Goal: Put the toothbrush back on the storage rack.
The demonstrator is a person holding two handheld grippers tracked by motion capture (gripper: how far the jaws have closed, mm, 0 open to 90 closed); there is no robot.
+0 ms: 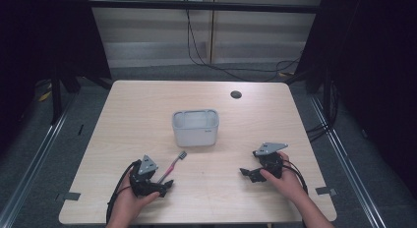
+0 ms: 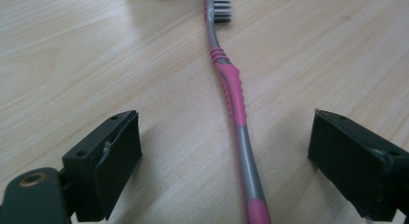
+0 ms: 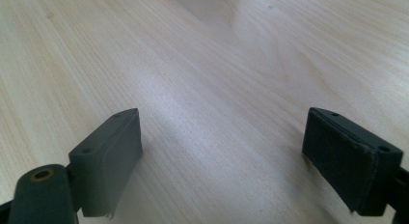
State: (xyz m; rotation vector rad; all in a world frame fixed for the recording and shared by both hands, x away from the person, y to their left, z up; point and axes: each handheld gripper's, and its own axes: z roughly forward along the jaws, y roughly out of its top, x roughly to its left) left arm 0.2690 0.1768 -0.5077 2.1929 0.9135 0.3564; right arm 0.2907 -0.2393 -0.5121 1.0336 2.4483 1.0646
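- Left gripper point(image 1: 164, 185): held in the person's left hand point(image 1: 129, 201) at the near left of the counter point(image 1: 147, 105); jaws wide open, gripping nothing
- Left gripper view: the two black jaws stand on either side of the toothbrush point(image 2: 235, 105) handle, clear of it on both sides
- Toothbrush point(image 1: 173, 165): pink and grey, lying flat on the counter; bristle head points away from the person toward the container, handle end reaches in between the left jaws
- Right gripper point(image 1: 250, 174): held in the person's right hand point(image 1: 285, 181) at the near right of the counter, well apart from the toothbrush; jaws wide open, with bare wood point(image 3: 207, 89) between them
- Container point(image 1: 195, 128): pale, rectangular, open-topped; stands upright near the counter centre, just beyond the toothbrush head, not touching it
- Round dark grommet point(image 1: 236, 94): set in the counter surface toward the far right
- Cables point(image 1: 196, 51): trail over the grey floor beyond the far edge of the counter
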